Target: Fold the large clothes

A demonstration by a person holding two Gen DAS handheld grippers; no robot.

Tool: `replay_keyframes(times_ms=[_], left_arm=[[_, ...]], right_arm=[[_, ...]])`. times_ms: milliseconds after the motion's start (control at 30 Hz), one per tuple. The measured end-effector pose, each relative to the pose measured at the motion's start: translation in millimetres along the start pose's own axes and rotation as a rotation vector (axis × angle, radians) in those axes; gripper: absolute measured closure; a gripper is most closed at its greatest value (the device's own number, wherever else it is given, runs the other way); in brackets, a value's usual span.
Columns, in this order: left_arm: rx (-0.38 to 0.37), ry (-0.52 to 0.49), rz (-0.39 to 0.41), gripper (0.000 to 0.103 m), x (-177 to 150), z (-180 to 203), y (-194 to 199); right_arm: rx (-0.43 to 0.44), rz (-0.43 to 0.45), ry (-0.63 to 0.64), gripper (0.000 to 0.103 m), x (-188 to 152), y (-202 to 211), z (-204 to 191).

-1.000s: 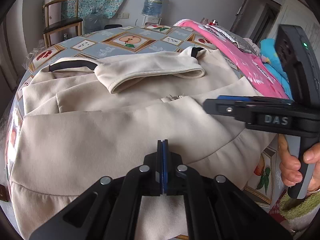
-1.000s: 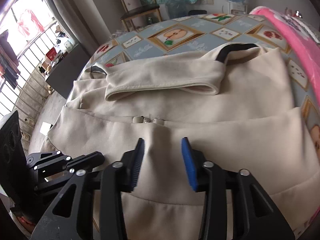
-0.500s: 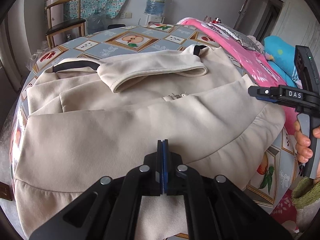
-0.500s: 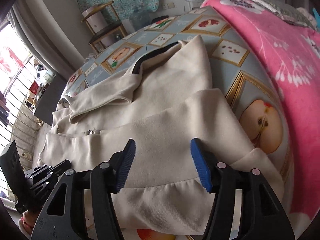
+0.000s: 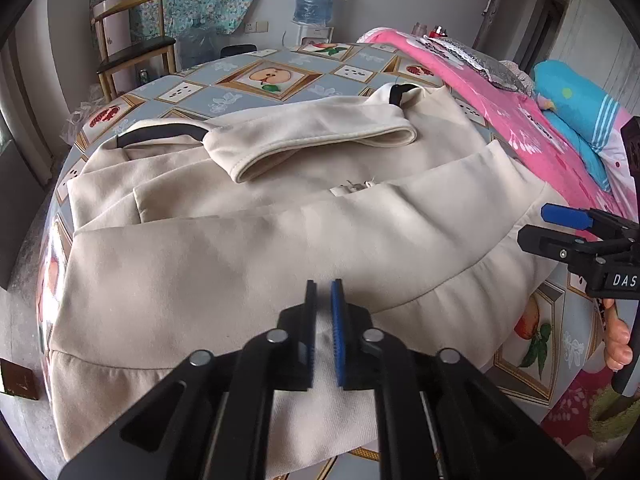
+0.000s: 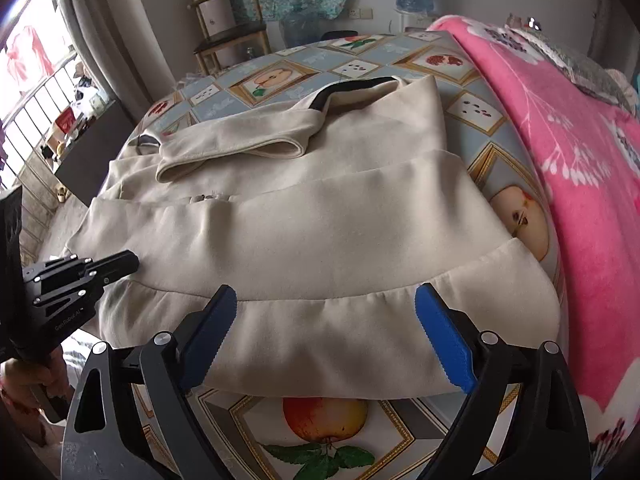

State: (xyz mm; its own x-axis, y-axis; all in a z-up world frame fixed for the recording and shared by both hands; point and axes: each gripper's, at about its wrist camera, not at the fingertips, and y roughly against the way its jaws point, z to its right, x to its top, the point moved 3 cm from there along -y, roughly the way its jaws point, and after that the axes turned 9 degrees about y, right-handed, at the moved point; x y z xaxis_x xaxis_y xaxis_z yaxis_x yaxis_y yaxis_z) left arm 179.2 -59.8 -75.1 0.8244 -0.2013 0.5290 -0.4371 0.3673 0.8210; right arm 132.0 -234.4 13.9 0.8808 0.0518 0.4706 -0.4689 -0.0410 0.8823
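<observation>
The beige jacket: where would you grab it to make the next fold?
Probably the gathered hem nearest the camera, coming in from the table's near edge. It hangs a little past the jacket body, free to pinch, and the right gripper already straddles it, open. The sleeve lies folded across the top.

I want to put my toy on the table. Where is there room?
Bare tablecloth shows beyond the beige jacket, toward the chair, and a strip before its hem. The middle is jacket-covered; the pink blanket fills the right.
</observation>
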Motion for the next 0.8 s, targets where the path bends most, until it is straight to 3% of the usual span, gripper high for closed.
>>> replay_keyframes(times_ms=[67, 167, 333, 567, 800], left_arm=[[0.015, -0.002, 0.008, 0.067, -0.3, 0.5, 2.9], [0.045, -0.023, 0.018, 0.054, -1.4, 2.4, 5.7], [0.11, -0.069, 0.041, 0.042, -3.3, 5.8, 5.9], [0.138, -0.061, 0.056, 0.038, -3.5, 2.8, 7.3], [0.179, -0.015, 0.128, 0.038, 1.9, -15.1, 33.9]], right_arm=[[-0.017, 0.0, 0.035, 0.013, -0.8, -0.3, -6.9], [-0.016, -0.004, 0.052, 0.013, -0.2, -2.8, -13.3], [-0.01, 0.005, 0.064, 0.013, 2.3, -1.1, -20.7], [-0.024, 0.016, 0.092, 0.013, 4.5, 0.6, -29.9], [0.0, 0.042, 0.11, 0.013, 11.3, 4.0, -40.4]])
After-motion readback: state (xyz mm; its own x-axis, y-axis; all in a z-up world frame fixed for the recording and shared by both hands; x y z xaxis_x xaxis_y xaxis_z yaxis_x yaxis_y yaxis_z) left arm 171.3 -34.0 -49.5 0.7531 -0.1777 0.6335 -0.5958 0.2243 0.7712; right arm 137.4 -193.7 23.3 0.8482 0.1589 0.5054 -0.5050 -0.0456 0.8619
